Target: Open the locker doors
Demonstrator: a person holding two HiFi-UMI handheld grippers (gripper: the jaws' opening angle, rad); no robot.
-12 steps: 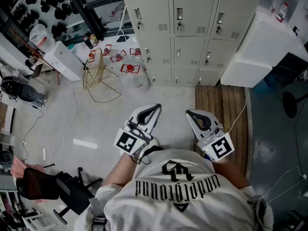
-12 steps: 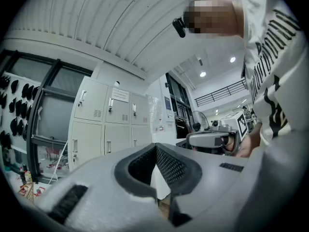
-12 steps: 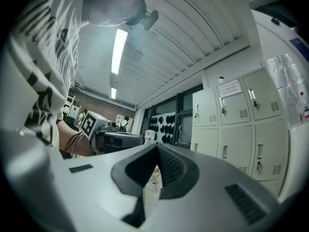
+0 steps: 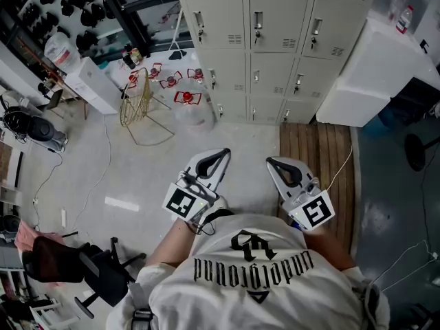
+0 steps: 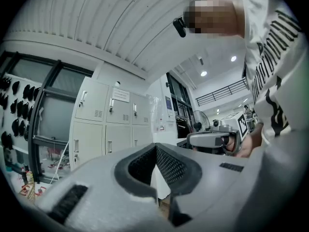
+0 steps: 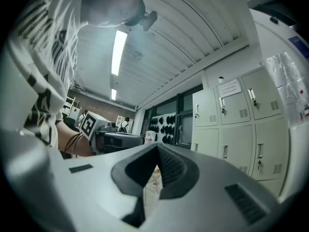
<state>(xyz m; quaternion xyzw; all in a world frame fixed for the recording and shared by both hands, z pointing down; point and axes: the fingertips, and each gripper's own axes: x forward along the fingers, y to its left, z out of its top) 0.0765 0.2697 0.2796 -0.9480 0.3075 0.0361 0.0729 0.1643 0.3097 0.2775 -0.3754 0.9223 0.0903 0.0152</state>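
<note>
A block of beige lockers [image 4: 258, 47] stands ahead of me, every door shut, each with a small handle and vent slots. My left gripper [image 4: 221, 154] and right gripper [image 4: 271, 161] are held side by side near my waist, well short of the lockers and pointing toward them. Both are shut with nothing between the jaws. The left gripper view has the shut tips [image 5: 155, 146] in front of the lockers [image 5: 108, 124] in the distance. In the right gripper view the shut tips [image 6: 157, 147] sit left of the lockers [image 6: 236, 129].
A gold wire basket [image 4: 135, 98] and red objects [image 4: 184, 98] lie on the floor left of the lockers. A large white box [image 4: 375, 74] stands to their right, with wooden planking [image 4: 316, 157] before it. An office chair [image 4: 69, 267] is behind me at left.
</note>
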